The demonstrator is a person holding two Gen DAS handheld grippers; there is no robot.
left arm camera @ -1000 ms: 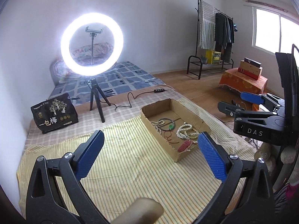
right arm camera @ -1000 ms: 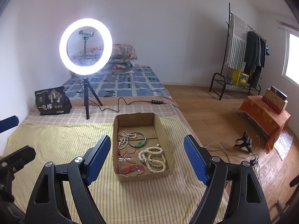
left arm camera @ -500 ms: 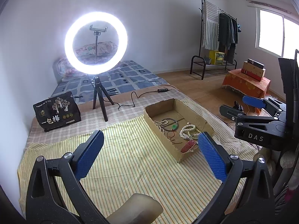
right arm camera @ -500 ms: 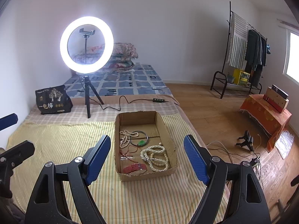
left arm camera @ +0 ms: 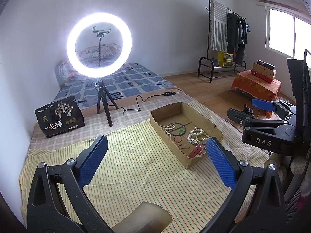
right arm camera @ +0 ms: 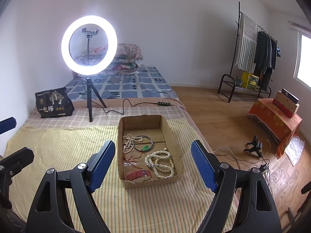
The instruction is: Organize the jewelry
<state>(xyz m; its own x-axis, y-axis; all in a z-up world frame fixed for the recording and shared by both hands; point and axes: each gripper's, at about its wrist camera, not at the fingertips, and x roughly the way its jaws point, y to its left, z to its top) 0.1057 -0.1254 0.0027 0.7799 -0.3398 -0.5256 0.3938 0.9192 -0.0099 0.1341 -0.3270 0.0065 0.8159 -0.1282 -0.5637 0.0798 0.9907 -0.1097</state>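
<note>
A shallow cardboard box [right arm camera: 178,155] lies on the yellow striped cloth [right arm camera: 64,147] and shows in the left wrist view too [left arm camera: 165,132]. In it lie a white pearl necklace [right arm camera: 159,163], a thinner bead string [right arm camera: 129,142], a dark bangle [right arm camera: 142,145] with a green pendant [right arm camera: 146,147], a red cord [right arm camera: 132,157] and a red watch strap [right arm camera: 139,173]. My right gripper [right arm camera: 153,165] is open and empty, held above the box's near end. My left gripper [left arm camera: 155,159] is open and empty, above the cloth left of the box. The right gripper also shows in the left wrist view [left arm camera: 272,128].
A lit ring light on a tripod [right arm camera: 89,46] stands behind the box, its cable [right arm camera: 136,104] trailing right. A black bag [right arm camera: 53,103] sits at the back left. The bed's right edge drops to a wooden floor [right arm camera: 223,120] with cables.
Both grippers have drifted slightly; the box sits a little closer and more centred in the right wrist view. Jaws stay open. Nothing in the box has moved.
</note>
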